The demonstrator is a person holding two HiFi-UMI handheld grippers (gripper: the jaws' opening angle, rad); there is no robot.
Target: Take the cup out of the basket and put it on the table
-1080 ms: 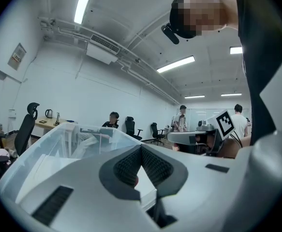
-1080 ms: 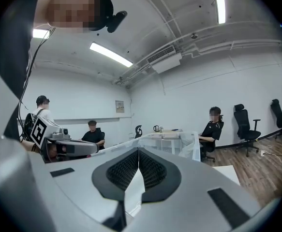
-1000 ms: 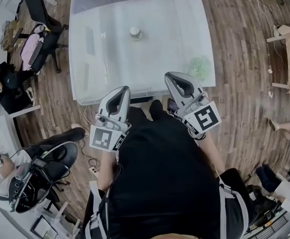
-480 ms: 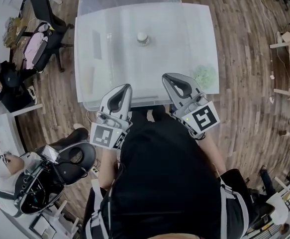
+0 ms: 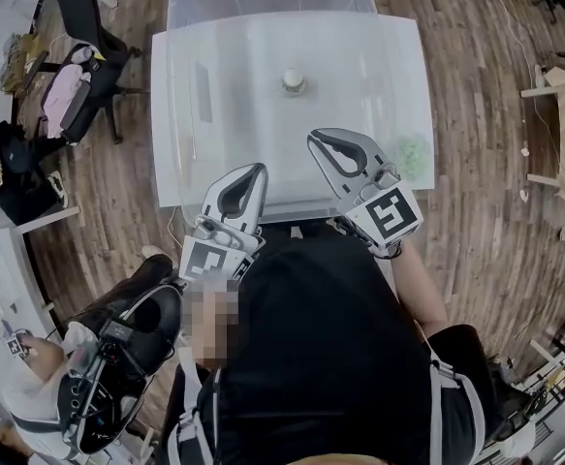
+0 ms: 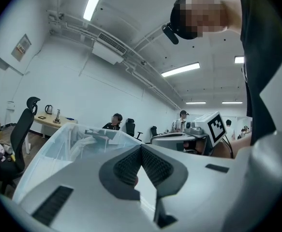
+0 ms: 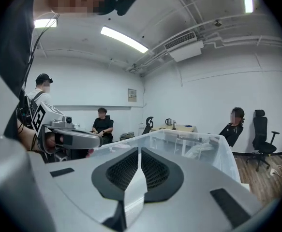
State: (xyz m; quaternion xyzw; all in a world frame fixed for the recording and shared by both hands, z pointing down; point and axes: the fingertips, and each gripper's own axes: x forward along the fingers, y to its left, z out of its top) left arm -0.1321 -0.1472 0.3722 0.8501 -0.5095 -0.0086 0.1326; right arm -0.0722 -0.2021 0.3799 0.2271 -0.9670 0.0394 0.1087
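Bright, even white light falls from the ceiling strips [image 6: 182, 69] and throws few shadows. In the head view the pale worktop [image 5: 253, 124] looks milky and washed out, seemingly from glare. Both gripper views bow strongly, blacken at the corners, and go soft on the nearest surfaces.

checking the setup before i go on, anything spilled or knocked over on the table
Nothing stands out. The cup seems upright near the middle of the white table, with no spill around it. A pale green thing sits by the table's right edge, too blurred to judge.
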